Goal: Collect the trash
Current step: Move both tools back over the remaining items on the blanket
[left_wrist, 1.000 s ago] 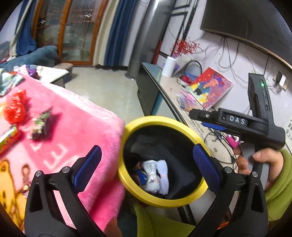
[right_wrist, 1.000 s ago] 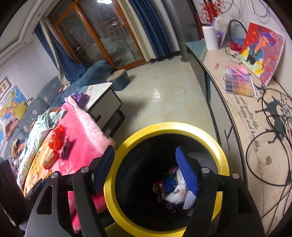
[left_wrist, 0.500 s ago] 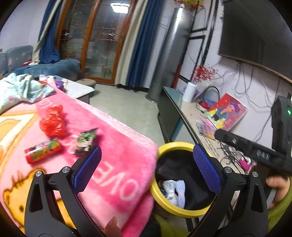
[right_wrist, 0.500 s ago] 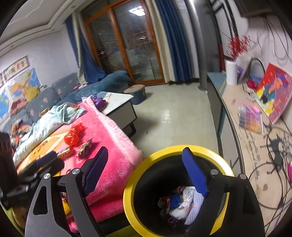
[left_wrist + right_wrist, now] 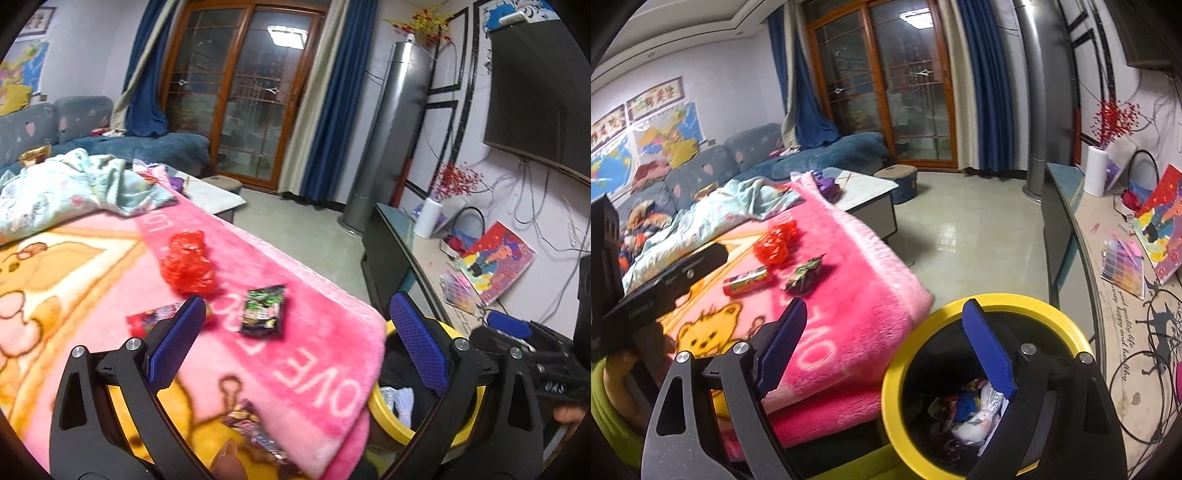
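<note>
Three pieces are left on the pink blanket point(image 5: 325, 354): a red tube point(image 5: 745, 281), a crumpled red wrapper point(image 5: 189, 266) behind it, and a dark packet point(image 5: 263, 311) to the right. The packet is judged the easiest pick; it is best straddled across its narrow width and pressed slightly into the pile. The left gripper point(image 5: 295, 343) is held wide, nothing between its jaws. The bin point(image 5: 1067, 328), already part-filled, stands at the blanket's right edge. Over it, the right gripper point(image 5: 886, 350) is being opened, empty too.
</note>
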`<control>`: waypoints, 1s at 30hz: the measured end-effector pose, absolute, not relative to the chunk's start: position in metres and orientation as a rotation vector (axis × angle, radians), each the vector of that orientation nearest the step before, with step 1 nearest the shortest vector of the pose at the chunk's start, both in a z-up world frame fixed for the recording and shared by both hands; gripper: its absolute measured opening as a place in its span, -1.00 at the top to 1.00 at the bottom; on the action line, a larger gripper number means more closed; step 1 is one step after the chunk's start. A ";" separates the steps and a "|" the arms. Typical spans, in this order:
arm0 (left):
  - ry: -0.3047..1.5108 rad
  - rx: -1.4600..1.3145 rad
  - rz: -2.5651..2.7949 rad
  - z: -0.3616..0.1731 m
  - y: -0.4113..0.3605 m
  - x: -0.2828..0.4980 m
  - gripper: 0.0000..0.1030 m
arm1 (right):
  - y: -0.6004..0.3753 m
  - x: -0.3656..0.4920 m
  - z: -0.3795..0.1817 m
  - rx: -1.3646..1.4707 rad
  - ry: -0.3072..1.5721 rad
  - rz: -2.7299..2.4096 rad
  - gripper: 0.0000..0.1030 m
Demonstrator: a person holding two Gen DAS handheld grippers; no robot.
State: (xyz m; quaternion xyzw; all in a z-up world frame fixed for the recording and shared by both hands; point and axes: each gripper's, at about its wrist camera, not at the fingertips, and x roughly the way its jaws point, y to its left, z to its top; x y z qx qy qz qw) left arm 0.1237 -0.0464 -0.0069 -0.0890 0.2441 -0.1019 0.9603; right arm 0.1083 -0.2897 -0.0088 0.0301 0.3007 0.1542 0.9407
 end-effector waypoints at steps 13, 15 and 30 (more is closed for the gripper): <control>0.476 -0.181 -0.133 -0.006 -0.014 0.121 -0.78 | -0.227 0.096 -0.013 -0.027 0.641 0.453 -0.66; 0.479 -0.187 -0.130 -0.006 -0.007 0.122 -0.78 | -0.215 0.094 -0.015 -0.042 0.651 0.476 -0.66; 0.567 -0.144 -0.078 -0.020 0.041 0.145 -0.78 | -0.150 0.097 -0.048 -0.136 0.749 0.574 -0.66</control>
